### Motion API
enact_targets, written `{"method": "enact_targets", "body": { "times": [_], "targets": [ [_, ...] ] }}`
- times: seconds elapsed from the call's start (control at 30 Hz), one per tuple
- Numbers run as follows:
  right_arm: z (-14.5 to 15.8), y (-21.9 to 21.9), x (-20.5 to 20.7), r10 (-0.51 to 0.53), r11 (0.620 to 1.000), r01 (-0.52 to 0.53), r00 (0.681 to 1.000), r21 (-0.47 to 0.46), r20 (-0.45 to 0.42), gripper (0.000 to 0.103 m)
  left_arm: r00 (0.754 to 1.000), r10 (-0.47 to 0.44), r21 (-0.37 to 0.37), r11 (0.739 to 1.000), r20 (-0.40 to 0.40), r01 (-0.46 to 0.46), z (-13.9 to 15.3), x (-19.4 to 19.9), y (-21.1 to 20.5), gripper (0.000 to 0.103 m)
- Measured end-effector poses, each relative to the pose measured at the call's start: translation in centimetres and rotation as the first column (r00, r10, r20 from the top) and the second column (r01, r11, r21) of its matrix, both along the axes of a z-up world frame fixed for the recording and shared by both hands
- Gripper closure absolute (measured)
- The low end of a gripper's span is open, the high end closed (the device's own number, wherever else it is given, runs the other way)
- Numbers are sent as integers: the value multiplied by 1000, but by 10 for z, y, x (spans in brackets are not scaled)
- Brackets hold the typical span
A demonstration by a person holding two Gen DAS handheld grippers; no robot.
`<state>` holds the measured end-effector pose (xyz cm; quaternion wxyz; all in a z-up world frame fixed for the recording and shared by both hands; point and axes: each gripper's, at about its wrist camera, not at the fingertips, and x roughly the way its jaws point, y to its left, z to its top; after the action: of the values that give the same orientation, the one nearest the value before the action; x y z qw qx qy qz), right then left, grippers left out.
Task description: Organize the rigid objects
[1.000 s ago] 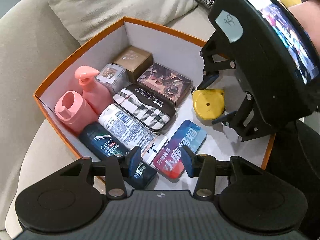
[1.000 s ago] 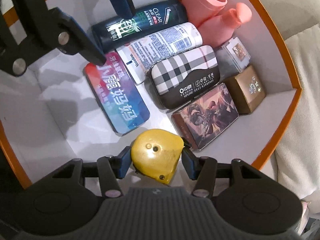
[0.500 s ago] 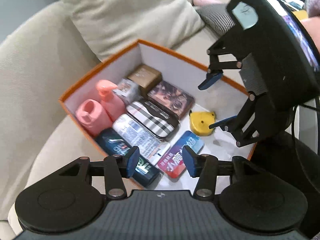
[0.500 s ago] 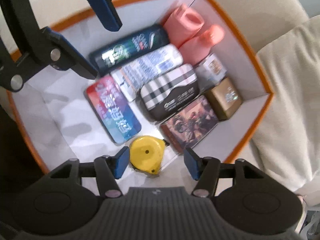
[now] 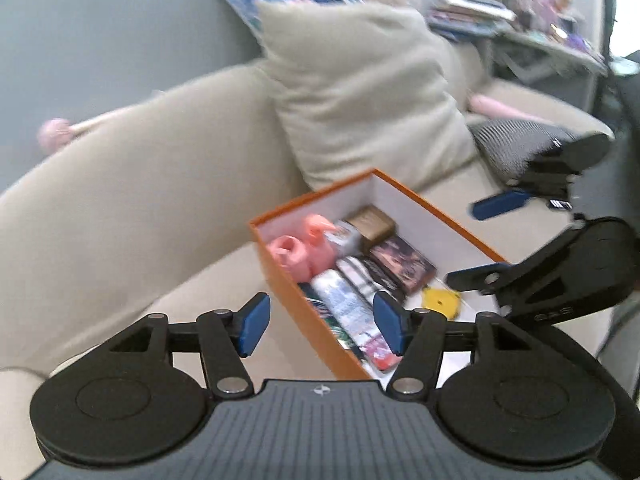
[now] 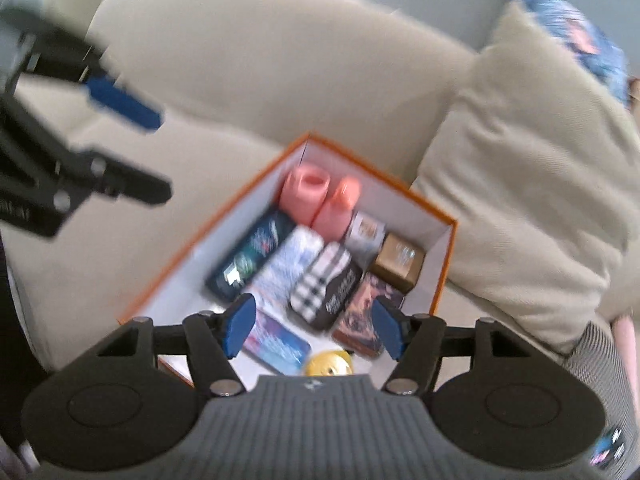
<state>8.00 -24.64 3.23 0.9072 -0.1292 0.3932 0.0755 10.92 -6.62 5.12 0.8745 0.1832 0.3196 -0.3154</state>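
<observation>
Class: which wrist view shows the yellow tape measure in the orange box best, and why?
The left wrist view: the yellow tape measure lies whole on the floor of the orange box. In the right wrist view it is blurred and half hidden behind the gripper body.

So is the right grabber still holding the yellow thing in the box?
Apart. In the right wrist view the right gripper is open and lifted above the yellow tape measure, which lies in the orange box.
</observation>
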Motion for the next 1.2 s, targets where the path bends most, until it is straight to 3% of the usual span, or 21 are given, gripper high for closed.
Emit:
{"method": "enact_targets", "body": {
  "times": [0.07,0.13,0.23,0.43,0.6,0.67,0.8,0.9,1.03,1.2],
  "targets": [
    [12,2,-14,-55,997,51,997,65,55,34,997,71,-28,997,38,-70,7,-9,13,25],
    [22,4,-28,-122,982,105,987,156,104,24,987,143,-84,987,77,-136,12,-20,28,21],
    [29,8,-49,-209,949,159,965,274,161,21,959,249,-167,960,139,-225,15,-38,49,14],
    [27,19,-88,-352,883,233,903,408,246,13,901,392,-235,908,184,-347,4,-69,74,7],
    [21,42,-118,-403,878,265,859,397,317,3,861,490,-303,848,137,-435,-15,-86,88,6],
    [17,52,-126,-396,888,260,853,381,340,2,853,505,-296,841,133,-452,-23,-91,89,0],
    [4,67,-142,-422,889,290,820,355,387,2,829,551,-288,813,99,-506,-37,-104,95,0],
    [-13,68,-142,-440,878,315,828,361,348,2,837,539,-237,829,92,-507,-50,-105,92,0],
    [-40,71,-140,-431,891,337,840,305,330,2,848,518,-193,848,109,-493,-63,-109,89,0],
    [-65,75,-140,-405,908,333,851,253,333,2,844,528,-162,845,100,-509,-80,-111,88,0]
  ]
}}
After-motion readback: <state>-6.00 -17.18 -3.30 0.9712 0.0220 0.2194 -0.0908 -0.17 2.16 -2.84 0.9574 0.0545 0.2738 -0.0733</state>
